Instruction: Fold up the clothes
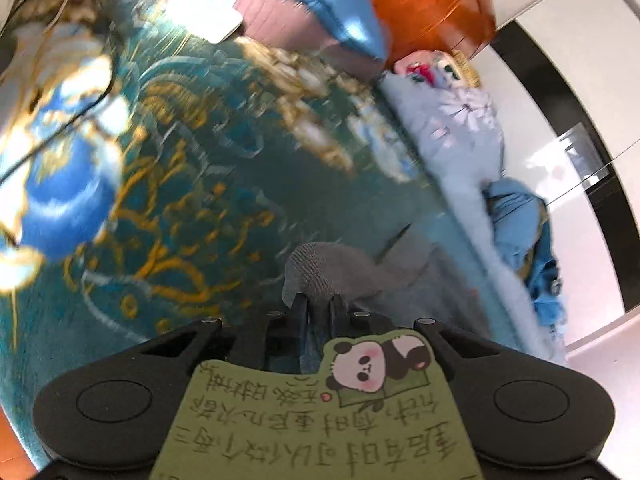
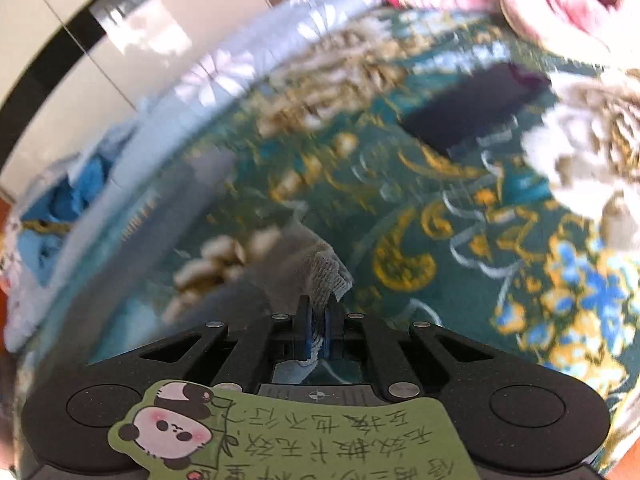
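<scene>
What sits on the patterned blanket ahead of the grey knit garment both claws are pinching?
In the right wrist view, a dark rectangular object lies on the blanket beyond the grey knit garment held by the right claw. Ahead of the left claw, nothing visible lies on it.

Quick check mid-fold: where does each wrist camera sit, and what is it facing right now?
Left wrist: sits behind the left hand-held gripper, angled down at the patterned teal bedspread; its fingers, shut on grey knit fabric, and a panda note show.
Right wrist: sits behind the right hand-held gripper, angled down at the same bedspread; its fingers pinch a grey knit edge, and a panda note shows.
Shared: bedspread, grey knit, blue clothes pile along the bed edge, white cabinet.
</scene>
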`<state>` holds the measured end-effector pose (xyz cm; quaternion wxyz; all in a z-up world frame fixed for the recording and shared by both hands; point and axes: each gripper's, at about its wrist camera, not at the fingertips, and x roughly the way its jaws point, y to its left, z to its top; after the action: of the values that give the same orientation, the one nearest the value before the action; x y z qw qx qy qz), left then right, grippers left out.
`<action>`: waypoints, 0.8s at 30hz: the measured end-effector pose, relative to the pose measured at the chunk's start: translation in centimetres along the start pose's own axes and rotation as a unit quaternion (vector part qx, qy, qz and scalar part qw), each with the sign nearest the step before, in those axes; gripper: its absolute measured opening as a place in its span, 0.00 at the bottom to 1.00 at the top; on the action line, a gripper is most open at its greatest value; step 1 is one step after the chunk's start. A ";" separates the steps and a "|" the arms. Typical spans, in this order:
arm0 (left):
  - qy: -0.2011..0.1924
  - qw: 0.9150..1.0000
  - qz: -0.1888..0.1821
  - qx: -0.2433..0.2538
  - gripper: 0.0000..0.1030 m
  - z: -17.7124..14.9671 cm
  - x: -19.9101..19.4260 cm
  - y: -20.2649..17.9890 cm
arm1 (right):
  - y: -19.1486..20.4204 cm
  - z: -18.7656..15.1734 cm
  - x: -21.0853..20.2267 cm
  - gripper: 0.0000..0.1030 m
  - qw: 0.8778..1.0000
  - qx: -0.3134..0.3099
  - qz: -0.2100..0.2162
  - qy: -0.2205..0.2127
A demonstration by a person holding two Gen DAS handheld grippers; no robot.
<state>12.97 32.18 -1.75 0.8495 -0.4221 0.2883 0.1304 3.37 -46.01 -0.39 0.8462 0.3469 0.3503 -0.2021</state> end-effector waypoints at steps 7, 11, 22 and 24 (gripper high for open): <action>-0.024 0.999 0.018 0.032 0.47 1.3 -2.5 -1.0 | 0.9 0.9 -1.9 0.41 0.996 -0.062 -0.055 -0.032; -0.064 0.996 0.037 0.059 0.49 2.7 -4.0 -2.6 | 2.2 3.2 -2.0 0.43 0.989 -0.104 -0.077 -0.067; -0.029 0.997 -0.016 0.075 0.53 1.0 -0.8 -8.9 | 15.6 11.9 14.3 0.41 0.997 -0.043 0.052 0.042; -0.030 0.997 -0.009 0.073 0.53 0.9 -0.7 -8.8 | 16.7 12.7 16.7 0.39 0.997 -0.024 0.041 0.055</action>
<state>16.84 27.55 4.74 0.8872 -0.3577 0.2682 0.1143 30.14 -45.55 1.34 0.8413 0.3515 0.3863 -0.1393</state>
